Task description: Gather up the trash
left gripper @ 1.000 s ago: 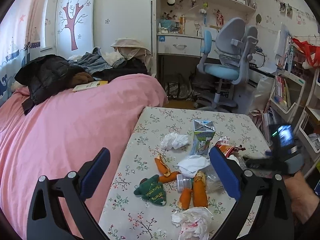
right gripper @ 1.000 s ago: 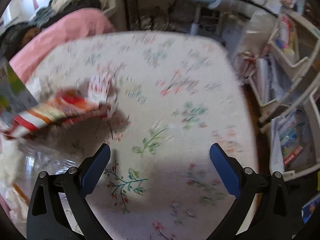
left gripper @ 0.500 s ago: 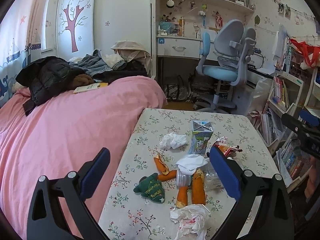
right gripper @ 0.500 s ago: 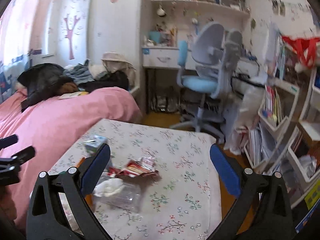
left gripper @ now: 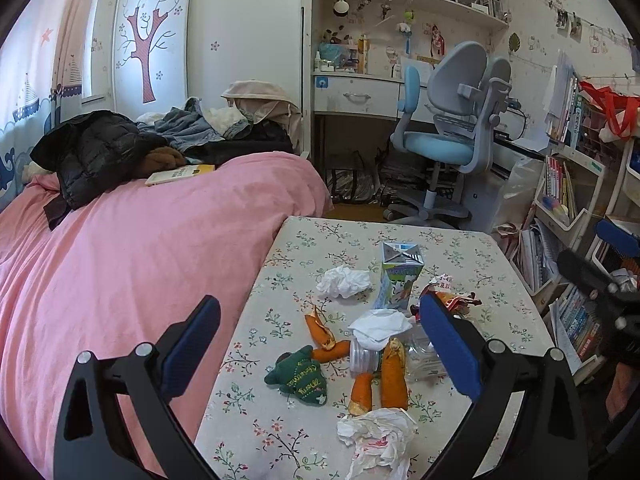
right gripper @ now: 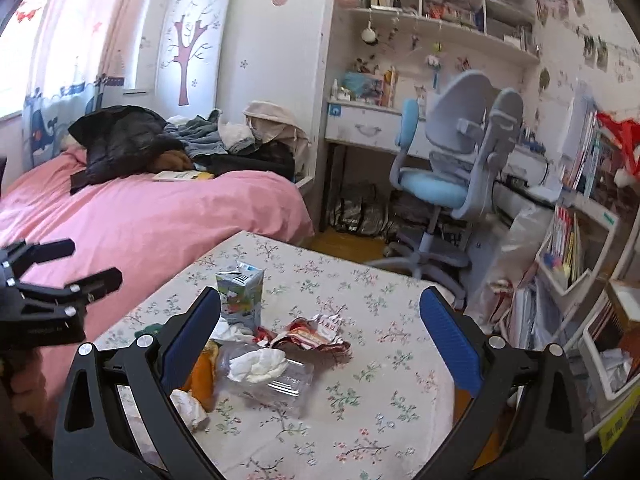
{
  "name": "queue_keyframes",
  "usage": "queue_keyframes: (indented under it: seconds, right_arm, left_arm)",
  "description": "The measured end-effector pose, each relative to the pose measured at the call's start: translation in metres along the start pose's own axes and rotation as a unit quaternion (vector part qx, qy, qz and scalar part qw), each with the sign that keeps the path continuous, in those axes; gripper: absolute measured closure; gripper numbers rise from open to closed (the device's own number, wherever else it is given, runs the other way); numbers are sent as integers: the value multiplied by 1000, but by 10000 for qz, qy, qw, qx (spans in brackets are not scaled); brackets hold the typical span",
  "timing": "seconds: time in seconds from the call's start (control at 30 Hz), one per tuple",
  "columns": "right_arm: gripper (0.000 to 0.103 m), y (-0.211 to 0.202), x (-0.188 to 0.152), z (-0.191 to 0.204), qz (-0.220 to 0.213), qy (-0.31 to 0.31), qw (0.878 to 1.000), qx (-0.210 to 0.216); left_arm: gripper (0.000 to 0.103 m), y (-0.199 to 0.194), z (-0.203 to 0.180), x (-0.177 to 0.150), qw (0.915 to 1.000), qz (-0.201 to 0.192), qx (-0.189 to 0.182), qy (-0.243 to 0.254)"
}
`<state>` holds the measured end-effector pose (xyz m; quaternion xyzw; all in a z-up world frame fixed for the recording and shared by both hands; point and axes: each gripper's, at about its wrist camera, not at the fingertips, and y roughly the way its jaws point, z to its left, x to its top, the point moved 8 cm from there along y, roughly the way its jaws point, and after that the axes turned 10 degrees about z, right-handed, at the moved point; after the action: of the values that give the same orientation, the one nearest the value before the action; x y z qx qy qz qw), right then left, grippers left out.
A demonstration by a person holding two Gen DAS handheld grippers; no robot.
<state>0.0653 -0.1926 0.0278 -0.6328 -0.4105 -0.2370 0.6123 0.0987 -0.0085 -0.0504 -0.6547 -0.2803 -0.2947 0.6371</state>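
Note:
Trash lies in a heap on the floral table (left gripper: 472,264): a milk carton (left gripper: 400,276), crumpled tissues (left gripper: 342,281), a red snack wrapper (left gripper: 452,300), orange peels (left gripper: 394,376), a clear plastic bottle (left gripper: 420,356), a green fabric ornament (left gripper: 298,374) and a crumpled white wrapper (left gripper: 378,438). My left gripper (left gripper: 319,304) hovers open above the table's near left side, holding nothing. My right gripper (right gripper: 320,300) is open and empty too, raised over the near right side, with the carton (right gripper: 240,294), wrapper (right gripper: 308,334) and bottle (right gripper: 268,372) below its left finger.
A pink bed (left gripper: 140,248) with clothes and a book borders the table on the left. A blue desk chair (left gripper: 448,148) stands beyond it at a desk. Bookshelves (left gripper: 568,192) line the right side. Each gripper shows at the edge of the other's view.
My right gripper has risen from close over the tablecloth and pulled back, so it looks level across the room. My left gripper has lifted slightly. The trash has not moved.

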Motion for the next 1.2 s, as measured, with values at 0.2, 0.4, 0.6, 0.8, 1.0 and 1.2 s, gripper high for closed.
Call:
queue_keyframes:
  seconds: [0.2, 0.4, 0.6, 0.8, 1.0, 1.2]
  right_arm:
    - [7, 8, -4, 5, 135, -2, 9997, 210]
    - [7, 14, -9, 8, 168, -82, 9995, 258]
    - [7, 18, -12, 9, 224, -84, 9992, 307]
    - [7, 23, -16, 13, 289, -138, 9988, 382]
    - [6, 29, -21, 19, 376, -210, 9980, 464]
    - [6, 34, -24, 26, 453, -306, 9970, 550]
  left_arm:
    - [8, 2, -1, 1, 10000, 55, 35, 19]
    - [8, 5, -3, -3, 9999, 109, 66, 65]
    - [8, 8, -1, -4, 9998, 153, 94, 63]
    - [8, 11, -1, -6, 9997, 202, 118, 67]
    - [8, 14, -2, -9, 9995, 263, 132, 113]
    - [8, 17, 0, -9, 9994, 298, 146, 92]
